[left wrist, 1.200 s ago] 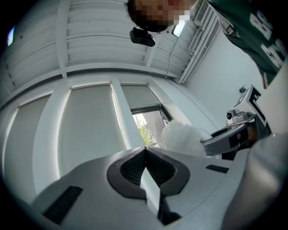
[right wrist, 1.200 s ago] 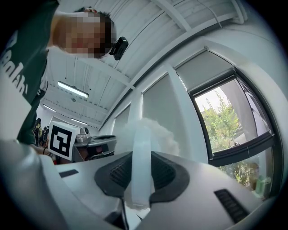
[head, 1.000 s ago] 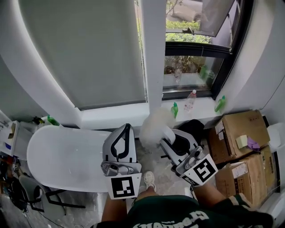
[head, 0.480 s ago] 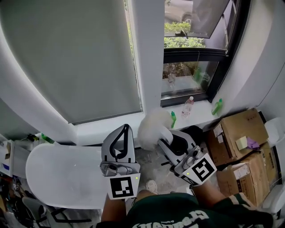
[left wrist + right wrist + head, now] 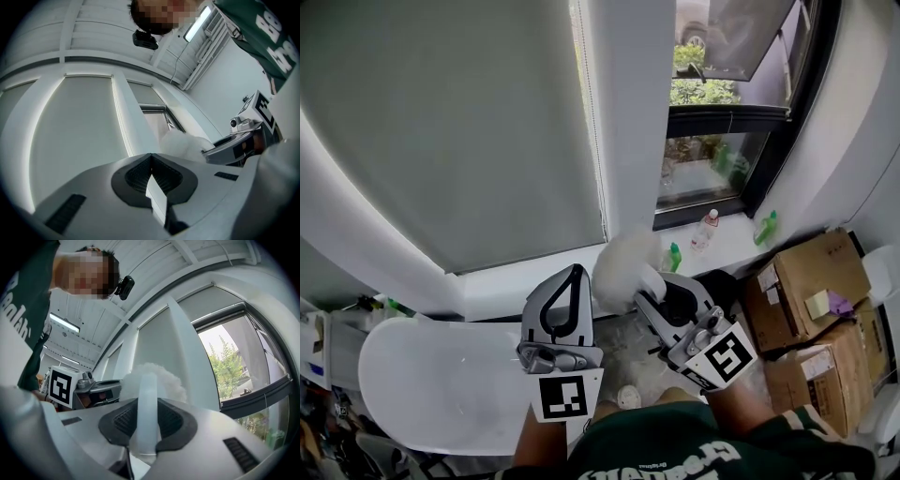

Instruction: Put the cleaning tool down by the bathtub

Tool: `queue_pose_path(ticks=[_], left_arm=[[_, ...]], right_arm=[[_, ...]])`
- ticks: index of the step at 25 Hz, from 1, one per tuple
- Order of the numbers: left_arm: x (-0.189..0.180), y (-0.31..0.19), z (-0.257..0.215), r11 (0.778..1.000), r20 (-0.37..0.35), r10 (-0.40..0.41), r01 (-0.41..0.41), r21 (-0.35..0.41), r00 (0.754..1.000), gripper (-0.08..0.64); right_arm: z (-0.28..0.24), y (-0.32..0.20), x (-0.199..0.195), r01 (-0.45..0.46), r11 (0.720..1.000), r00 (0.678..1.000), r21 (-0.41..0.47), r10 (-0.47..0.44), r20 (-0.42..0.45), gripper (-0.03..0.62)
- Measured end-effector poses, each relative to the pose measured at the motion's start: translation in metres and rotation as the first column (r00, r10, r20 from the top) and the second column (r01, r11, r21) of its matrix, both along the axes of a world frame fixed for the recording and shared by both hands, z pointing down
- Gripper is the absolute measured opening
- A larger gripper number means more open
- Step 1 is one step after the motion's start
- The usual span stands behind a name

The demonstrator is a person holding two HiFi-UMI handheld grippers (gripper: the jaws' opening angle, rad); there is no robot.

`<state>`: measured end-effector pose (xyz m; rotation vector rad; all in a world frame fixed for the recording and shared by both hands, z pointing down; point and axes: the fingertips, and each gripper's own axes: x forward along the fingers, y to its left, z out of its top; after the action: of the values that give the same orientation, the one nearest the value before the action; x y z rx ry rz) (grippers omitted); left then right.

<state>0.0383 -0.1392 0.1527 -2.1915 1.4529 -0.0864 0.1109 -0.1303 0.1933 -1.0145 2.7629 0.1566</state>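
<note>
Gripping the thin white handle of the cleaning tool (image 5: 159, 376), the right gripper (image 5: 147, 401) has its jaws closed narrowly on it, with a dark ribbed pad pressed against each side. The handle runs straight up between the jaws, and the tool's fluffy white head stands just past the jaw tips. The tool is held up in the air and touches nothing else.

The left gripper (image 5: 151, 157) sits just to the left of the right one. Its jaws are closed tip to tip with nothing between them. From its own view, the fluffy head shows ahead and to the right of those jaws.

The white bathtub (image 5: 422, 384) lies below and to the left of the left jaws, well apart from the tool. The person's shoe (image 5: 628, 397) rests on the pale floor (image 5: 619, 349), under the gap between the two grippers.

Beyond both pairs of jaws a white window sill (image 5: 534, 262) runs across. A small green bottle (image 5: 674, 256) stands on it just past the right jaws. A clear bottle (image 5: 705, 230) stands further right on the sill, and another green bottle (image 5: 766, 228) further right again. A grey blind (image 5: 459, 122) hangs above the sill ahead of the left jaws, and a dark-framed window (image 5: 722, 112) opens ahead of the right ones. Cardboard boxes (image 5: 811, 281) are stacked to the right of the right jaws.
</note>
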Motion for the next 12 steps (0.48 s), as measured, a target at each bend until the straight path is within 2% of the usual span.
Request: queue_pose_path(ticks=[12], left_arm=[[-0.015, -0.003, 0.009, 1.0, -0.021, -0.002, 0.002, -0.028, 1.0, 0.006]], right_arm=[[0.003, 0.0, -0.014, 0.008, 1.0, 1.0, -0.002, -0.008, -0.024, 0.094]])
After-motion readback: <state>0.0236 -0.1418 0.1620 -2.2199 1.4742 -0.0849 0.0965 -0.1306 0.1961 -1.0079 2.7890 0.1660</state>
